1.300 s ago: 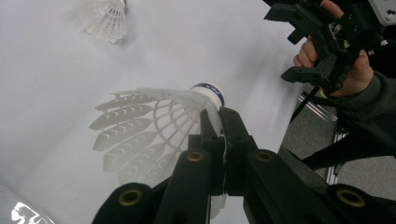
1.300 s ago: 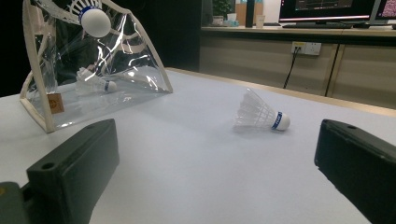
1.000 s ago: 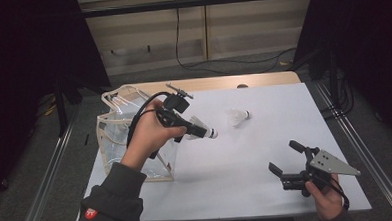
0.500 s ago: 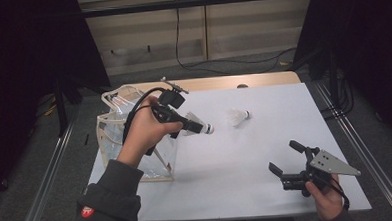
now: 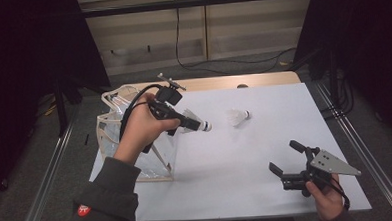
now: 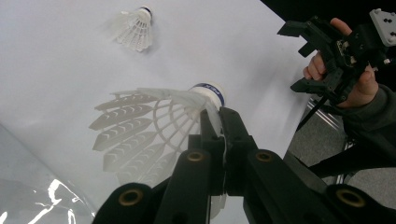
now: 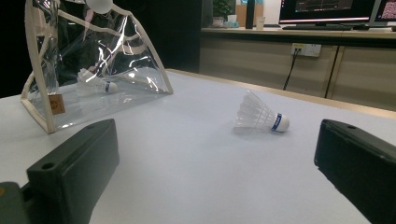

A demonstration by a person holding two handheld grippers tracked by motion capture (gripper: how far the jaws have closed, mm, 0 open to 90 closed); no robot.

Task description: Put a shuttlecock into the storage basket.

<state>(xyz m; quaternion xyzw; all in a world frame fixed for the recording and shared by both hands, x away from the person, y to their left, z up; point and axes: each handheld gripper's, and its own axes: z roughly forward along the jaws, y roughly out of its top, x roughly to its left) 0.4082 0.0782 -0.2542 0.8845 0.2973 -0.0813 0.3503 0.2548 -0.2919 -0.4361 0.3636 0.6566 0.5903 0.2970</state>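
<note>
Between left tongs (image 6: 219,135): shuttlecock (image 6: 140,126)

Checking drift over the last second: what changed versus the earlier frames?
The left gripper stays shut on a shuttlecock and has edged slightly up toward the clear bag. The loose shuttlecock on the table and the open right gripper haven't moved.

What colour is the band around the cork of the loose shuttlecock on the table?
Blue, on the shuttlecock; clearest in the right gripper view.

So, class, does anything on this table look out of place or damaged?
Nothing looks damaged. One shuttlecock lies on its side on the white table; the left gripper pinches another by its skirt beside the clear bag.
</note>
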